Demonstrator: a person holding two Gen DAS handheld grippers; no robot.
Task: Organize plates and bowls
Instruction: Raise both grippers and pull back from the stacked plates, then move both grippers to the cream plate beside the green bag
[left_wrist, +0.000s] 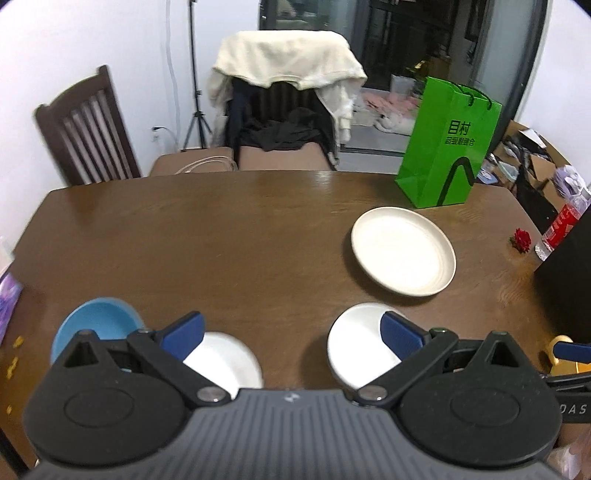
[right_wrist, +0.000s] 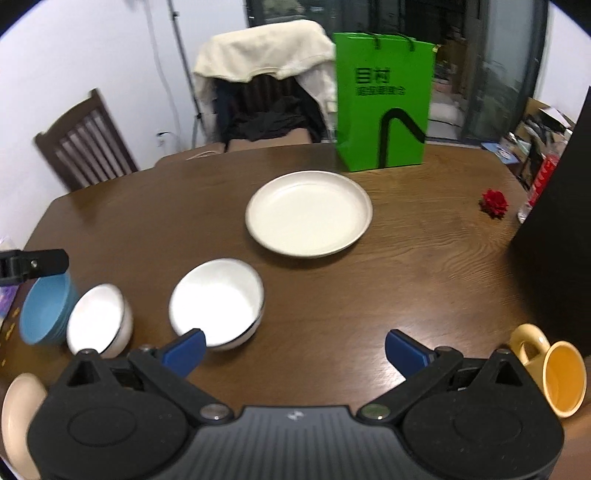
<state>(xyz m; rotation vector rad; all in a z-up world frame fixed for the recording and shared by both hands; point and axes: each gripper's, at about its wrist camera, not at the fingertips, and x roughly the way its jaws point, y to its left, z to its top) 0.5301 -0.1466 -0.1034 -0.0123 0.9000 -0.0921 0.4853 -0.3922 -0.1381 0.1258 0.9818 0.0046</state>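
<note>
Dark brown wood, grained and glossy, makes up the table (right_wrist: 424, 258) that carries everything. Behind its far edge stand a slatted wooden chair (right_wrist: 83, 144) and a second chair draped with a cream garment (right_wrist: 258, 51). On the far right part of the tabletop an upright green paper bag (right_wrist: 384, 99) stands just behind the cream plate (right_wrist: 308, 212), which lies flat and empty, apart from the bowls. Nearer, a row of three bowls runs along the left: the larger white bowl (right_wrist: 218, 299) sits nearest the plate, the smaller white bowl (right_wrist: 98, 319) is left of it with a gap between, and the blue bowl (right_wrist: 44, 312) sits right against that smaller one at the table's left edge. A second cream dish (right_wrist: 18, 417) shows partly at the bottom left corner of the right wrist view. A yellow mug (right_wrist: 550, 373) lies on its side near the right front edge, mouth towards the camera. A small red flower (right_wrist: 493, 203) lies alone on the right. The left gripper (left_wrist: 293, 332) is spread wide and empty above the gap between the two white bowls; the right gripper (right_wrist: 293, 349) is likewise spread wide and holds nothing, its left finger just in front of the larger white bowl.
</note>
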